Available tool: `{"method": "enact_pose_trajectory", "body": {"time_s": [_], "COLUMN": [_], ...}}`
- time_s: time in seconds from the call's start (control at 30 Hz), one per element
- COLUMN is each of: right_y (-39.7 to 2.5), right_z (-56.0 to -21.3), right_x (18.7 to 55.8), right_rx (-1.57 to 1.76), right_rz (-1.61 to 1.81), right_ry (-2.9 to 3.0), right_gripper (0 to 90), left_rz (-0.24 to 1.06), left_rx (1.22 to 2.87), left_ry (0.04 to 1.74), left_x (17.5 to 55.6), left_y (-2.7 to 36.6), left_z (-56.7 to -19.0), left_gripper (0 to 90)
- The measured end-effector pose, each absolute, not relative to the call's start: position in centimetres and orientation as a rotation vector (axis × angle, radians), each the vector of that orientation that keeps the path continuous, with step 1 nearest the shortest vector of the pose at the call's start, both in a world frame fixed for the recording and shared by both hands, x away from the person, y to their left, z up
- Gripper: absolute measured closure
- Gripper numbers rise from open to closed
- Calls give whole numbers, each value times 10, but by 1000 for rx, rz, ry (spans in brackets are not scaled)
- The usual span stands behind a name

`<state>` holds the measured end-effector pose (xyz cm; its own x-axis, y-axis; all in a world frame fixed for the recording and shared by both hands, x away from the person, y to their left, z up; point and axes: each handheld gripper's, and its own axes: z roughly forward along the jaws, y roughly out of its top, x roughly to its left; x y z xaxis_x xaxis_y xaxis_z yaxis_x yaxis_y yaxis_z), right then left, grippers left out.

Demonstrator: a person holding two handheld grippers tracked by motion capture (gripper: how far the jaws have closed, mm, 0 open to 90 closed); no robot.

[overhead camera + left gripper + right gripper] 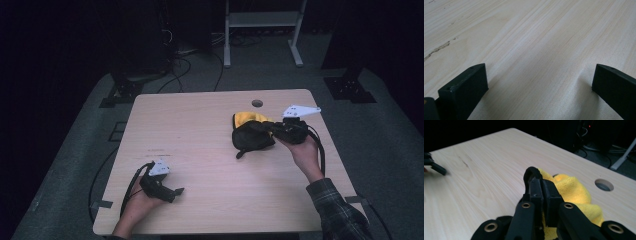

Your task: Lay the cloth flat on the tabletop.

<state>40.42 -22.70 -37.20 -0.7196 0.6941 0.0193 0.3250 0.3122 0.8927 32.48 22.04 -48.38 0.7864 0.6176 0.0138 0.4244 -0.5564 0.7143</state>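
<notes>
Right hand-held gripper pinching the black edge of a soft cloth bundle

The right hand-held gripper (540, 192) is clenched on the black trim (530, 173) of a yellow-and-black cloth (252, 131) lying at the tabletop's (210, 150) far right. It looks light, limp and likely to sag, so the hemmed edge seems the surest hold. The left hand-held gripper (537, 82), jaws spread wide, rests near the front-left corner.
</notes>
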Motion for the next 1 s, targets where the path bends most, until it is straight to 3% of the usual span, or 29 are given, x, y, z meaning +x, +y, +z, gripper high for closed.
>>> {"method": "enact_pose_trajectory", "body": {"time_s": [1.0], "right_y": [-187], "right_z": [-277], "right_x": [316], "right_rx": [462], "right_rz": [1751], "right_ry": [2122], "right_gripper": [869], "left_rz": [337], "left_rx": [2245], "left_ry": [770], "left_x": [325], "left_y": [220], "left_z": [-484], "left_gripper": [0]}}
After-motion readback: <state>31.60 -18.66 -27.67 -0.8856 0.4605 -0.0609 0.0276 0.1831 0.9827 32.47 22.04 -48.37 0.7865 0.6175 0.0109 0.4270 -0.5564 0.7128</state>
